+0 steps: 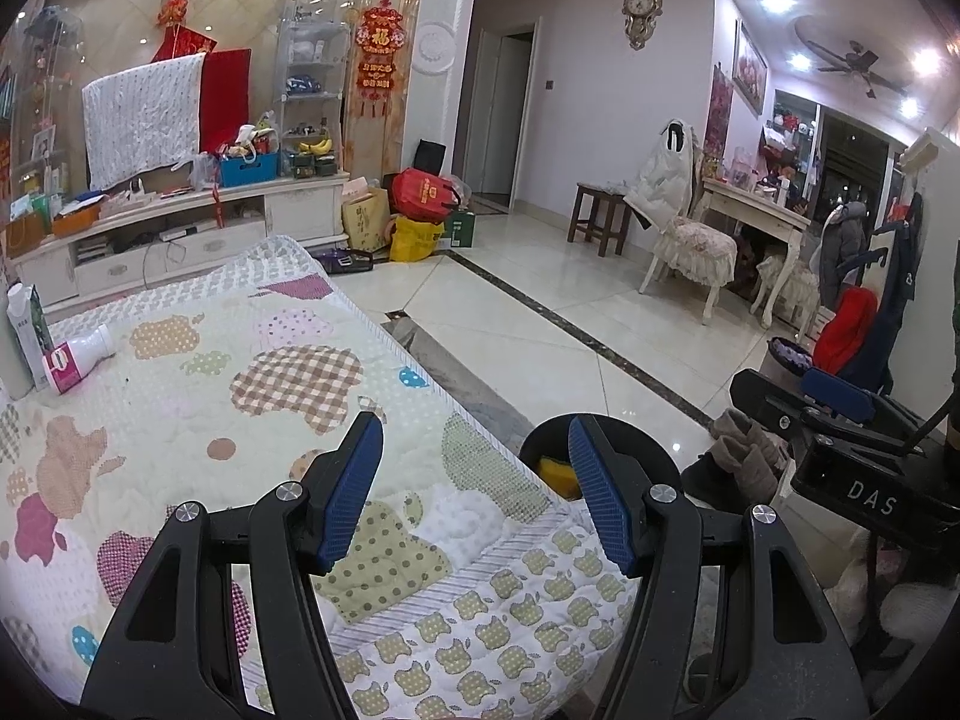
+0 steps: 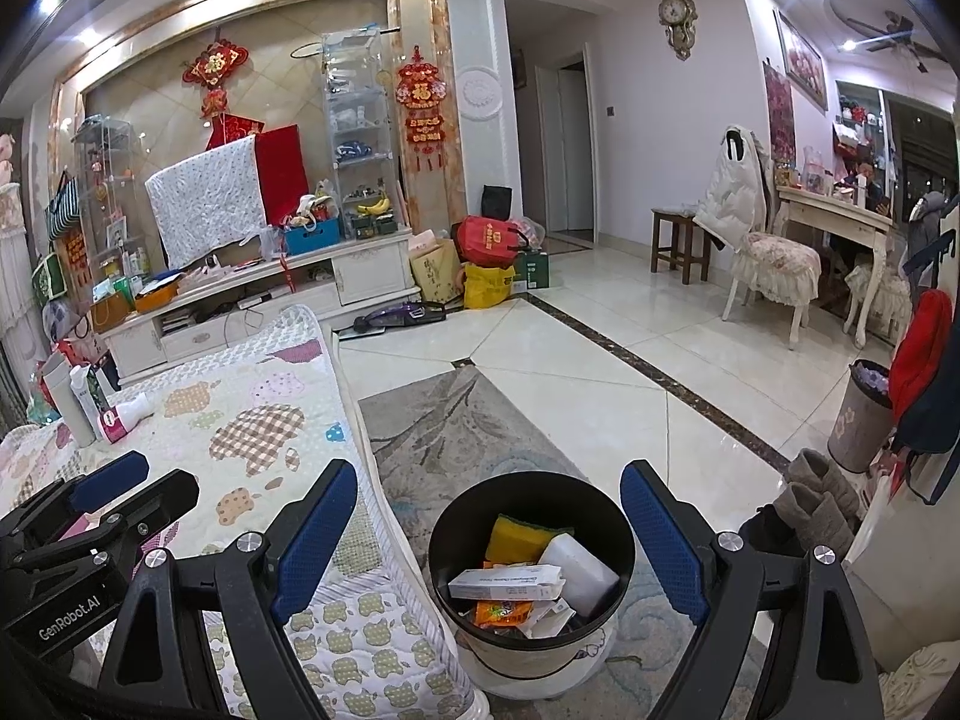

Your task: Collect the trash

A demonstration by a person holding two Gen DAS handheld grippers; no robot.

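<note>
Right wrist view shows the round black trash bin (image 2: 531, 576) full of wrappers, bottom centre; left wrist view hides most of it behind the patchwork-quilted tabletop (image 1: 252, 396). Left hand-held gripper (image 1: 476, 495) and right hand-held gripper (image 2: 486, 546) both gape empty. A white-and-pink plastic bottle (image 1: 78, 358) lies at left.

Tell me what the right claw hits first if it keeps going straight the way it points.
Most likely the black trash bin: the right claw stands open and empty, aimed down at its rim and the trash inside, though depth is hard to judge.

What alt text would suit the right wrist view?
Open blue-padded tongs hang above a black trash bin holding boxes and wrappers, beside a patterned quilted table. A pink-labelled bottle lies at its far end.
</note>
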